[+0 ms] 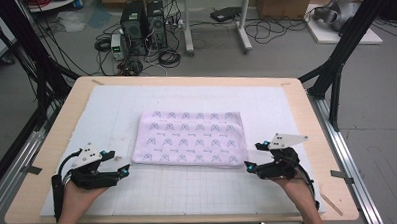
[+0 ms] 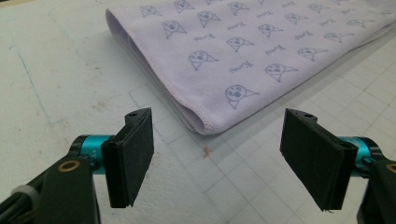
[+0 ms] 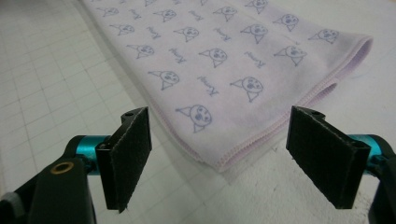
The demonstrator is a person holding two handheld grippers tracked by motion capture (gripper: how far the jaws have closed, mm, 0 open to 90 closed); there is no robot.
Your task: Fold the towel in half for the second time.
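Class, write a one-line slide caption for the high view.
Folded lilac towel on a gridded mat, an open tool at each near corner.

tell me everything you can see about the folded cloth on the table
The cloth is pale lilac, soft-looking fabric printed with rows of small blue cartoon faces and script, its edges stitched. It lies flat, folded into a layered rectangle, mid-table on the white gridded mat. Nothing touches it except the mat.
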